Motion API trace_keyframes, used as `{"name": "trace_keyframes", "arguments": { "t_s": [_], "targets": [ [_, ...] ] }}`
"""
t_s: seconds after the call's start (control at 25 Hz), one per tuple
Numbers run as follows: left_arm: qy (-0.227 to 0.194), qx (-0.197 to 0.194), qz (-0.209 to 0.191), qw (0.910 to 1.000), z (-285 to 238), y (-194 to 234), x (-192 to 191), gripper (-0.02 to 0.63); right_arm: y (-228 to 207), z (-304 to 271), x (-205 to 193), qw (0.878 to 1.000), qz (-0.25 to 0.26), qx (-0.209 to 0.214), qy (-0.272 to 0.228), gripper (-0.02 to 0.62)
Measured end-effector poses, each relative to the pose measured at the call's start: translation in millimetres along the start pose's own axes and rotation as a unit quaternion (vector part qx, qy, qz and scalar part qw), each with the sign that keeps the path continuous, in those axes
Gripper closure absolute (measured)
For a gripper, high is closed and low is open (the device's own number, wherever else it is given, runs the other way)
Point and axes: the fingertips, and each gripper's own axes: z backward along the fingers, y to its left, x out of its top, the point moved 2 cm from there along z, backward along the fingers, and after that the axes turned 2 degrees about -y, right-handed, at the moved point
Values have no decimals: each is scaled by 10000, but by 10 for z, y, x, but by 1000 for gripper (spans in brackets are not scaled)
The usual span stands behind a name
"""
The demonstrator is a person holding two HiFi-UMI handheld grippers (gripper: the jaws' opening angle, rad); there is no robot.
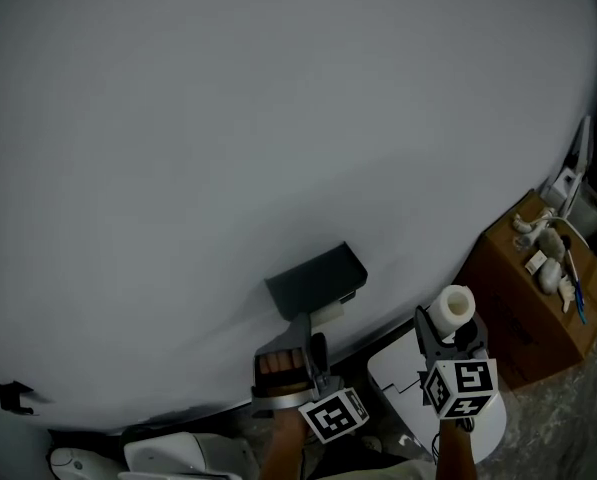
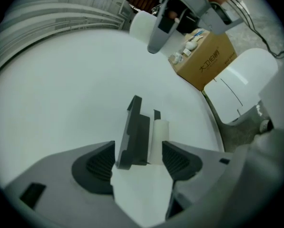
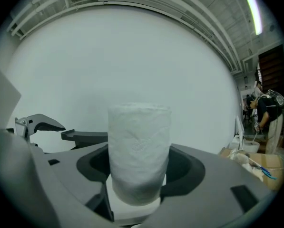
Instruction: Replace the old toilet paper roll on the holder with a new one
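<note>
A black toilet paper holder (image 1: 316,280) is fixed to the pale wall, with the thin white old roll (image 1: 328,315) under its cover. My left gripper (image 1: 293,353) is just below it and open. In the left gripper view its jaws stand on either side of the holder (image 2: 134,134) and the old roll (image 2: 159,139), not closed on them. My right gripper (image 1: 448,330) is to the right, shut on an upright new white roll (image 1: 452,308). That new roll (image 3: 139,151) fills the middle of the right gripper view, with the holder (image 3: 84,137) at left.
A brown cardboard box (image 1: 538,298) with small items on top stands at the right against the wall. A white rounded lid (image 1: 483,418) lies below my right gripper. White objects (image 1: 178,458) sit at the lower left. A small black fitting (image 1: 16,398) is on the wall.
</note>
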Motion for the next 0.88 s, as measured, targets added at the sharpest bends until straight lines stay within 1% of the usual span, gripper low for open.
{"name": "trace_keyframes", "arguments": {
  "t_s": [0.2, 0.32, 0.52, 0.68, 0.88],
  "targets": [
    [-113, 29, -820, 9966, -125, -190, 151, 313, -112, 64, -22, 9997, -22, -225, 30, 288],
    [-114, -45, -1038, 9945, -197, -311, 176, 313, -186, 104, -35, 9994, -39, -351, 44, 288],
    [34, -103, -1217, 9925, -384, -425, 140, 313, -318, 141, -65, 9986, -54, -524, 78, 288],
    [238, -77, -1179, 9927, -508, -473, 81, 313, -386, 167, -87, 9980, -57, -621, 106, 288],
    [286, -107, -1100, 9935, -588, -528, 95, 316, -430, 155, -110, 9977, -45, -665, 139, 288]
  ]
}}
